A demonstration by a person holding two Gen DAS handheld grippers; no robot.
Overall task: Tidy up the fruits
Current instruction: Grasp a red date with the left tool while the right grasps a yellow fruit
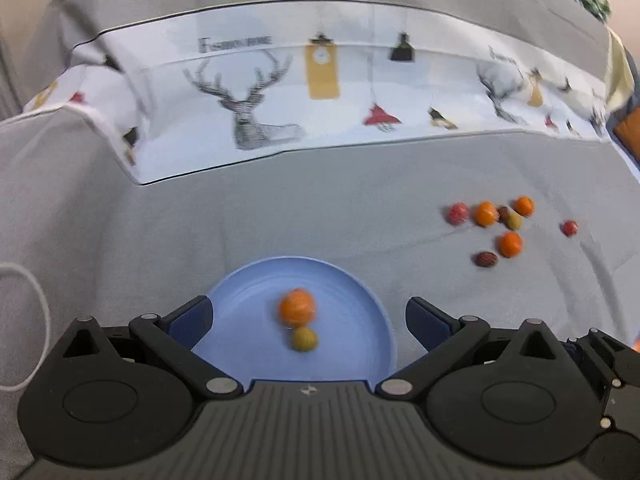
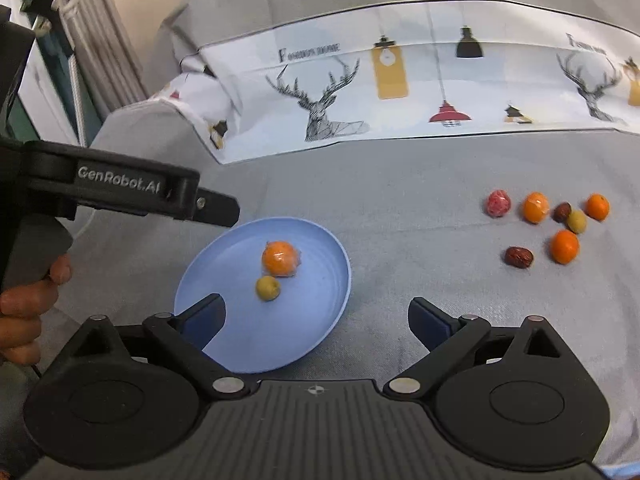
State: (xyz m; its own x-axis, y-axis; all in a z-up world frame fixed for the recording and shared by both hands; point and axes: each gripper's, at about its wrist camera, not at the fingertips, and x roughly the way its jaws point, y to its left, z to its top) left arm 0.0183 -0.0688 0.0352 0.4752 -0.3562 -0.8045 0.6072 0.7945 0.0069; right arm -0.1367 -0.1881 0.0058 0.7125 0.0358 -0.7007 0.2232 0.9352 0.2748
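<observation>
A blue plate (image 1: 344, 280) (image 2: 320, 240) lies on the grey cloth. It holds an orange (image 1: 297, 307) (image 2: 280, 258) and a small green fruit (image 1: 304, 339) (image 2: 268, 288). My left gripper (image 1: 308, 316) is open and empty, just above the plate. It also shows in the right wrist view (image 2: 218, 210) at the plate's far left rim. My right gripper (image 2: 316, 316) is open and empty over the plate's right edge. Several loose fruits lie at the right: oranges (image 2: 564, 246), a red fruit (image 2: 498, 203), a brown date (image 2: 519, 257), a green one (image 2: 576, 221).
A white printed cloth with deer heads (image 2: 400, 80) runs across the back. A person's hand (image 2: 24, 304) holds the left gripper's handle. A white cord (image 1: 28, 280) lies at the left. A lone red fruit (image 1: 569, 227) sits at the far right.
</observation>
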